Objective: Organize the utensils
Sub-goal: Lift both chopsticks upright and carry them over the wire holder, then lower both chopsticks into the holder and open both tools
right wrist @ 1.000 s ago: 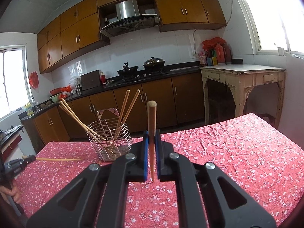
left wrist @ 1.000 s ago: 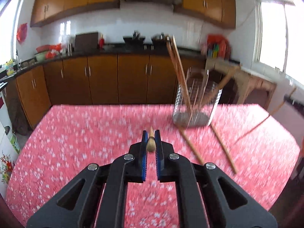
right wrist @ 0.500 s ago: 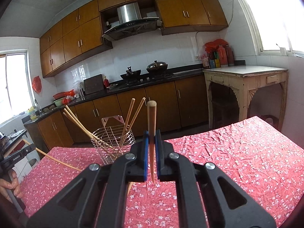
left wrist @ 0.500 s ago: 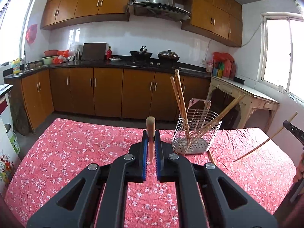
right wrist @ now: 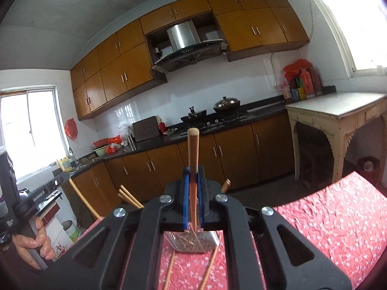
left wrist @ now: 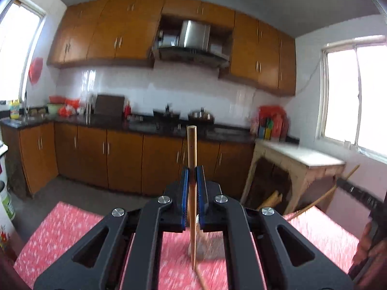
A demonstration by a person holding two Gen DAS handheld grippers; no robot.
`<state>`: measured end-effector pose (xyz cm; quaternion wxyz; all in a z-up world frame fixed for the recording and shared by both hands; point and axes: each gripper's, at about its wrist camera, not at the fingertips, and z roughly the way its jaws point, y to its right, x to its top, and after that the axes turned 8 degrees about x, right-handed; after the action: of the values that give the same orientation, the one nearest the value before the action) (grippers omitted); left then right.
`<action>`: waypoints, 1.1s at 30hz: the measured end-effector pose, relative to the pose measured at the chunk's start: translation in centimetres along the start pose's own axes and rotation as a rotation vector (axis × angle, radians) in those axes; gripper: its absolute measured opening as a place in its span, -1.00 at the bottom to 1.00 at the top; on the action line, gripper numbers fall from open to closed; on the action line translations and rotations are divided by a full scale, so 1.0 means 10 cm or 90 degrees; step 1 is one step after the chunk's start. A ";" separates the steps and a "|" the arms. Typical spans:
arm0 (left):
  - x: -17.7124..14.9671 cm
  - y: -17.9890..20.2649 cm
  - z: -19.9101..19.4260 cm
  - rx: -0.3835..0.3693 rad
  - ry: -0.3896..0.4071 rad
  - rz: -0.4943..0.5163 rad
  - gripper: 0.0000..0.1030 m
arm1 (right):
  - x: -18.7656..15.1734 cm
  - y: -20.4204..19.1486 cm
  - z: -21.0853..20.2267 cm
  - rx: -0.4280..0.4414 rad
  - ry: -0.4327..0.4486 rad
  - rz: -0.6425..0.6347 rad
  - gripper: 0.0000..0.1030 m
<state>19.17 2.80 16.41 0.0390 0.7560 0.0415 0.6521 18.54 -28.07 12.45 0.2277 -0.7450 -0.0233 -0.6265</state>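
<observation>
Brown cabinets [right wrist: 150, 169] ran along the far wall of the kitchen under a dark countertop, with a steel range hood [right wrist: 186, 41] above the stove, and nearer the cameras stood the desk [right wrist: 338, 217], covered in a red cloth with small white flowers. On that cloth sat a wire utensil basket [right wrist: 193, 240], seen in the right wrist view mostly hidden behind the right gripper [right wrist: 192, 193], so that only its lower mesh showed. The tops of several chopsticks [right wrist: 127, 194] standing in the basket poked out to either side of the gripper body. Two loose chopsticks [right wrist: 209, 268] lay on the cloth just in front of the basket. The right gripper's blue-padded fingers [right wrist: 185, 193] were clamped shut on a wooden chopstick [right wrist: 193, 149], which stood nearly upright between them, thick end up. At the left edge of that view a hand [right wrist: 33, 244] grasped the handle of the other tool. In the left wrist view, which was blurred, the left gripper [left wrist: 192, 193] likewise had its fingers [left wrist: 185, 193] closed on a second chopstick [left wrist: 191, 149], held upright, its thin tip hanging just above the cloth. The basket [left wrist: 205, 246] showed only as a blurred patch behind that tip, and another chopstick lay on the cloth nearby. The right gripper's body and its stick appeared at the right edge.
</observation>
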 end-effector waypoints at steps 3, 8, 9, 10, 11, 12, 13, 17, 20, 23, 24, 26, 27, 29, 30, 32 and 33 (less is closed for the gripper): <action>0.15 0.14 0.10 0.012 0.040 -0.023 -0.87 | 0.13 -0.11 0.21 0.010 0.000 -0.013 -0.85; 0.16 0.31 0.39 0.033 0.062 -0.039 -0.87 | 0.17 -0.18 0.56 0.005 -0.012 -0.042 -0.85; 0.13 0.33 0.47 0.037 0.058 -0.038 -0.87 | 0.15 -0.16 0.64 0.005 -0.021 -0.040 -0.85; 0.09 0.35 0.55 0.036 0.051 -0.040 -0.87 | 0.13 -0.14 0.71 0.006 -0.031 -0.035 -0.85; 0.06 0.35 0.59 0.036 0.046 -0.041 -0.87 | 0.11 -0.12 0.76 0.007 -0.039 -0.031 -0.85; 0.01 0.34 0.65 0.035 0.035 -0.048 -0.87 | 0.08 -0.10 0.81 0.010 -0.047 -0.027 -0.85; -0.03 0.33 0.69 0.031 0.028 -0.055 -0.87 | 0.06 -0.09 0.85 0.012 -0.053 -0.024 -0.85; -0.17 0.31 0.84 0.032 -0.001 -0.056 -0.87 | -0.05 -0.04 1.00 0.021 -0.080 -0.015 -0.85; -0.24 0.30 0.88 0.035 -0.013 -0.051 -0.87 | -0.11 0.01 1.09 0.027 -0.093 -0.003 -0.85; -0.26 0.30 0.93 0.034 -0.027 -0.051 -0.87 | -0.17 0.05 1.17 0.027 -0.107 0.008 -0.85; -0.29 0.29 0.96 0.034 -0.036 -0.052 -0.87 | -0.19 0.07 1.20 0.027 -0.112 0.013 -0.85; -0.33 0.28 1.00 0.034 -0.051 -0.052 -0.87 | -0.23 0.10 1.26 0.028 -0.124 0.025 -0.85; -0.35 0.28 1.03 0.035 -0.059 -0.051 -0.87 | -0.25 0.11 1.30 0.029 -0.131 0.031 -0.85; -0.40 0.29 1.09 0.036 -0.074 -0.048 -0.87 | -0.31 0.17 1.41 0.025 -0.151 0.046 -0.85; -0.44 0.28 1.12 0.037 -0.089 -0.047 -0.87 | -0.35 0.19 1.45 0.019 -0.162 0.052 -0.84; -0.49 0.25 1.18 0.037 -0.114 -0.048 -0.87 | -0.42 0.25 1.51 0.005 -0.176 0.060 -0.78; -0.51 0.23 1.18 0.038 -0.122 -0.050 -0.87 | -0.45 0.28 1.52 -0.003 -0.180 0.065 -0.78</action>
<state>30.15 -0.13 9.93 0.0459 0.8135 0.0867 0.5732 32.50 -23.80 5.62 0.2521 -0.8265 -0.0155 -0.5031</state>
